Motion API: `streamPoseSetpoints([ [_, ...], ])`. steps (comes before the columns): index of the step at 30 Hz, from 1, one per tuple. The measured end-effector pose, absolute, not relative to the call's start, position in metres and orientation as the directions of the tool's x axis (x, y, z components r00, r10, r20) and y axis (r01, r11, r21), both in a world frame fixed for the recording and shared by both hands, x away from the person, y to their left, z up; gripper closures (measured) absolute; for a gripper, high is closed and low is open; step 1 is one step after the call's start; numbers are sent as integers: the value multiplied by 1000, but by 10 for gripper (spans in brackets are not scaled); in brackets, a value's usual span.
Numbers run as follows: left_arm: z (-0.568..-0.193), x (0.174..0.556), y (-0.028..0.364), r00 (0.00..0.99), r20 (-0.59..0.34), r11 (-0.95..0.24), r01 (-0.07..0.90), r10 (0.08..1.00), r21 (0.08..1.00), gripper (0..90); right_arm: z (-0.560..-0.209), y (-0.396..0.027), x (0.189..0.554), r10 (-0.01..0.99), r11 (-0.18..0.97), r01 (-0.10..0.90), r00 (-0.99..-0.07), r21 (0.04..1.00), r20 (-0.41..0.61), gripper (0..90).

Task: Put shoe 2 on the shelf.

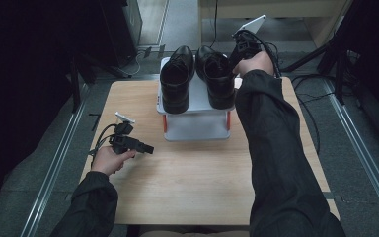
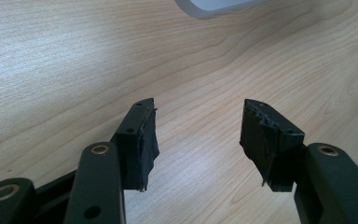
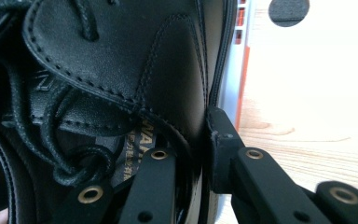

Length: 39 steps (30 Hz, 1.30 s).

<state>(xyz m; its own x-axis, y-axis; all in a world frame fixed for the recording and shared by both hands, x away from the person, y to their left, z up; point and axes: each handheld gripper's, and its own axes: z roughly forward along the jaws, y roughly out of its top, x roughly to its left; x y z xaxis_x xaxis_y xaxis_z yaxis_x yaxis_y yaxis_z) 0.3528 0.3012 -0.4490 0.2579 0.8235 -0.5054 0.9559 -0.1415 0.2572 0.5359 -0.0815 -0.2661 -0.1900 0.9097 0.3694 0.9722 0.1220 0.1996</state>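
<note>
On the left, your left gripper [image 1: 145, 148] lay low over the pale wooden table [image 1: 187, 182], held in your left hand [image 1: 109, 159]. Its two black jaws were spread wide and held nothing; in the left gripper view there was just bare wood between the pads [image 2: 144, 140]. It was well apart from the shoes.

In the middle stood the small white two-level shoe rack [image 1: 195, 123], at the far part of the table. On its top shelf sat two shiny black leather lace-up shoes, side by side with their toes pointing away from you. The left black shoe [image 1: 176, 79] stood by itself, and nothing touched it.

On the right, your right arm reached far across the table. Your right gripper [image 1: 237, 54] was at the right black shoe [image 1: 218, 79], on the outer side of it. In the right gripper view [image 3: 200, 154], one jaw was inside the shoe's opening and the other was outside, and they were pressed together on the shoe's leather side wall [image 3: 177, 93]. The laces lay loose inside.

I think you were at the step of holding that shoe on the shelf, either just put down or about to be picked up; I could not tell which. If you meant to let go, the next move called for opening the jaws softly and drawing back without bumping the shoe. If you meant to lift it, you needed to keep the pinch tight and go straight up, clear of the other shoe.
</note>
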Motion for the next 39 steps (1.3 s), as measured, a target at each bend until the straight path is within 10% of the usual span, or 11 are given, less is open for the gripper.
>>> streamPoseSetpoints([
  [39, -451, 355, 304, 249, -498, -141, 959, 831, 246, 450, -269, -57, 516, 875, 151, 973, -214, 176, 434, 640],
])
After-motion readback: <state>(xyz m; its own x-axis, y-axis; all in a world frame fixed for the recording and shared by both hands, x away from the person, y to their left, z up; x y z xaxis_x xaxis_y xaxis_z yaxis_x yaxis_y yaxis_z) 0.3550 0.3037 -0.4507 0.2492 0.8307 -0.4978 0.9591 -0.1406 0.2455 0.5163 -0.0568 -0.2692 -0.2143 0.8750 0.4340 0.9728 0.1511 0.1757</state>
